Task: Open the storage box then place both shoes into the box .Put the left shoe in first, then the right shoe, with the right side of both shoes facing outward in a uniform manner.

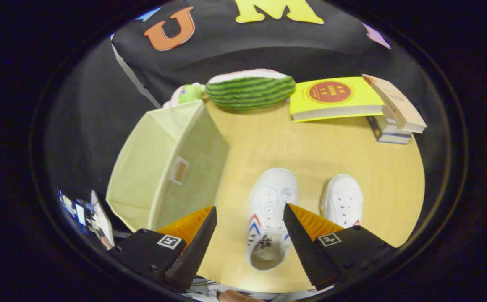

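between the wide-spread gripper point(250, 216) fingers lies the left shoe point(270, 216); bare table point(310, 147) beyond.

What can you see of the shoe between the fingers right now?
The left shoe is a white lace-up canvas sneaker with red and blue stripes on its sides. It stands upright on the wooden table, toe pointing away, its opening showing a printed insole. It sits between the open gripper's fingers, untouched, beside the right shoe.
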`<state>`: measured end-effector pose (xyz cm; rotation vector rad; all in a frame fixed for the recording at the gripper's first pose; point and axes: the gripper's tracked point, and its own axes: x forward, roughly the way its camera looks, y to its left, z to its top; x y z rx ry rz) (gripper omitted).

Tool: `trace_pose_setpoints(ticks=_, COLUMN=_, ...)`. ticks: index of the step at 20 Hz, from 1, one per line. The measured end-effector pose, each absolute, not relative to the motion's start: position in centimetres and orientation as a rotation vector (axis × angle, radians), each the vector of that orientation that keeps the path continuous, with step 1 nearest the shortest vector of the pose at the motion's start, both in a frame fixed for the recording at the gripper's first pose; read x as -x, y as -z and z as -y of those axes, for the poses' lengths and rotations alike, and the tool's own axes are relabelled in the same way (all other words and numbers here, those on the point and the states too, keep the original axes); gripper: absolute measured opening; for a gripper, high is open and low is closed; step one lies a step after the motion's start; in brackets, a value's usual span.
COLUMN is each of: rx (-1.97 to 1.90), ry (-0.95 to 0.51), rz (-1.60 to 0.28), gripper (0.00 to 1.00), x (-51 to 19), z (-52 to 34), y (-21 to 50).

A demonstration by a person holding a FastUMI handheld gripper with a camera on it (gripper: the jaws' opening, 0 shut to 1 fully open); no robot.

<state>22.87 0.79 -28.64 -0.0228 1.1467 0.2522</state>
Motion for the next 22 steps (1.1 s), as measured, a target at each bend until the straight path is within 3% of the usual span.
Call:
trace_pose_setpoints(ticks=5, rx=0.107, ry=-0.173, rz=-1.300, gripper=0.98, x=-20.0, z=4.1, y=33.0)
trace_pose_setpoints(ticks=8, rx=0.110, ry=-0.150, rz=-1.370, gripper=0.71, x=-19.2, z=4.7, y=35.4)
trace_pose_setpoints(ticks=10, rx=0.095, ry=-0.213, rz=-1.397, gripper=0.62, x=-18.7, z=3.4, y=36.9)
trace_pose_setpoints(ticks=12, rx=0.095, ry=-0.300, rz=-1.377, gripper=0.45, x=-18.8, z=2.1, y=37.3)
trace_pose_setpoints(ticks=13, rx=0.081, ry=-0.287, rz=-1.380, gripper=0.36, x=-18.6, z=2.2, y=37.1)
trace_pose_setpoints(ticks=14, rx=0.041, ry=-0.263, rz=-1.373, gripper=0.20, x=-18.8, z=2.3, y=36.5)
trace_pose_setpoints(ticks=16, rx=-0.054, ry=-0.272, rz=-1.351, gripper=0.06, x=-19.0, z=2.0, y=36.6)
trace_pose_setpoints(ticks=22, rx=-0.203, ry=-0.305, rz=-1.341, gripper=0.06, x=-18.7, z=0.8, y=33.7)
